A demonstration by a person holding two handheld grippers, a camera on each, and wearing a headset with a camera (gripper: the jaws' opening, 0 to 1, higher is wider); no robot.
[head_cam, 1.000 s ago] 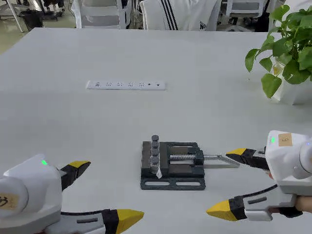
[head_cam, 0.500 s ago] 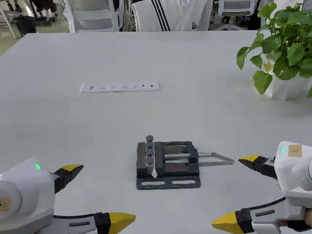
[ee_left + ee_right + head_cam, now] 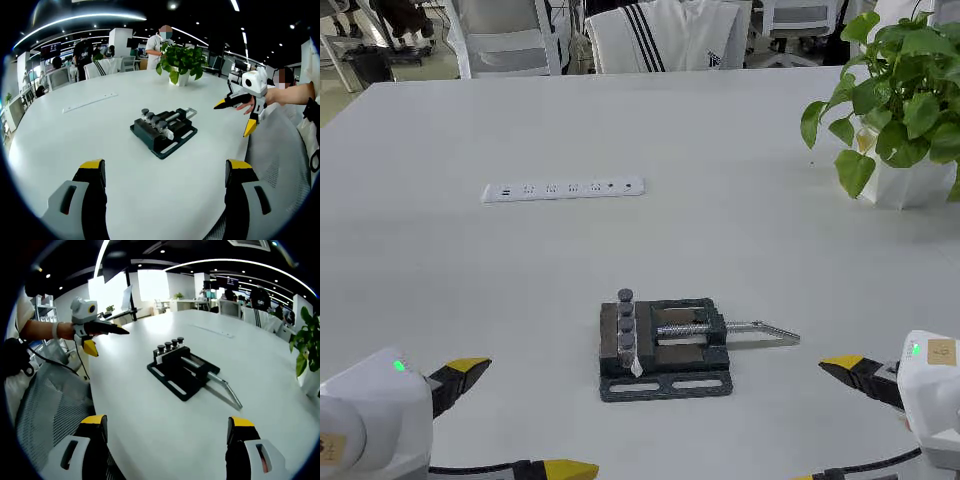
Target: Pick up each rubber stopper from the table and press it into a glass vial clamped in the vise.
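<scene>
Vials: four small clear glass vials (image 3: 627, 335) stand upright in a row, clamped in the vise near the middle of the table.
Stoppers: a dark grey round rubber stopper (image 3: 169, 344) sits on top of each vial.
Vise: the black metal bench vise (image 3: 672, 352) rests flat on the table, and its silver crank handle (image 3: 762, 330) sticks out on the side away from the vials.
Left gripper: the left gripper (image 3: 520, 418) is low at the table's near edge, well apart from the vise. Its yellow-tipped jaws are spread wide with nothing between them. In the right gripper view a bare forearm (image 3: 40, 330) holds it level, with the tips pointing across the table.
Right gripper: the right gripper (image 3: 233, 119) is off to the handle side of the vise, well apart from it. A hand (image 3: 246, 105) grips it from behind, and its jaws gape with nothing held.
Table: the white round-edged table (image 3: 740, 200) carries a white power strip (image 3: 563, 188) beyond the vise.
Plant: a green leafy potted plant (image 3: 900, 90) stands at the far right corner.
</scene>
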